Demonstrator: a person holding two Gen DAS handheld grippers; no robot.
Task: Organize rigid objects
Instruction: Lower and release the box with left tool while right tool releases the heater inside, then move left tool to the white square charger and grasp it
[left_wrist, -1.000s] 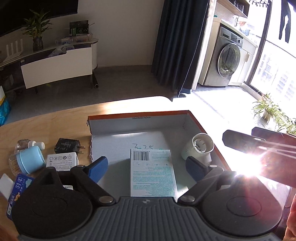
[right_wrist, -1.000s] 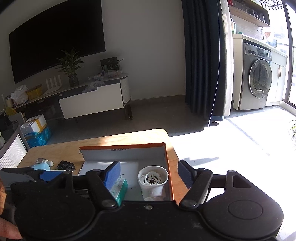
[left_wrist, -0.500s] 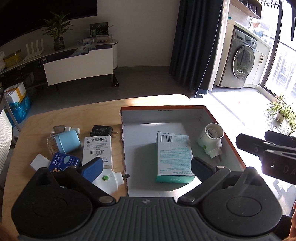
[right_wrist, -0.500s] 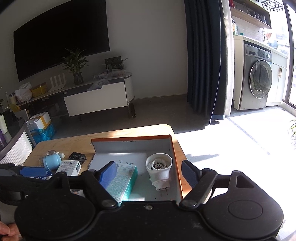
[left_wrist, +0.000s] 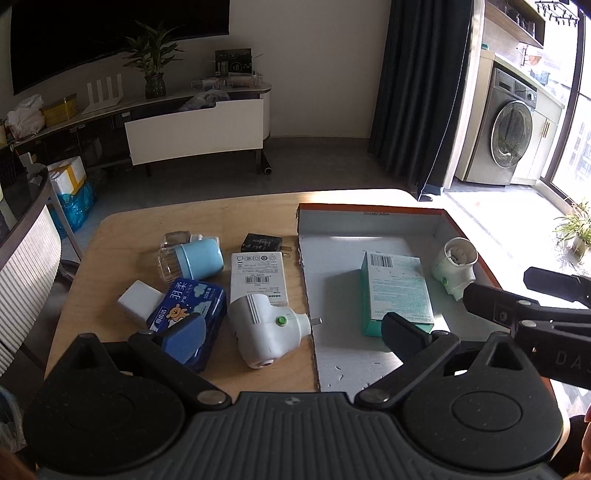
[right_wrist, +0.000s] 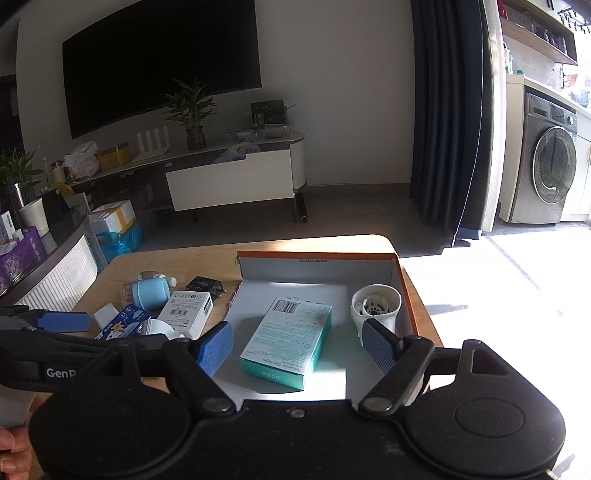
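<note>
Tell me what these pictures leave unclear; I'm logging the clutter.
- Dark blue printed packet: near end hidden by the left gripper finger, left wrist view.
- Small white block: partly behind the left gripper's arm, right wrist view.
- Teal bandage box: fine print too small.

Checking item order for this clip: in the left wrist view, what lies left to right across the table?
Small white block → blue printed packet → white plug-in device with green button → teal-sided bandage box → white round plug-in unit.
</note>
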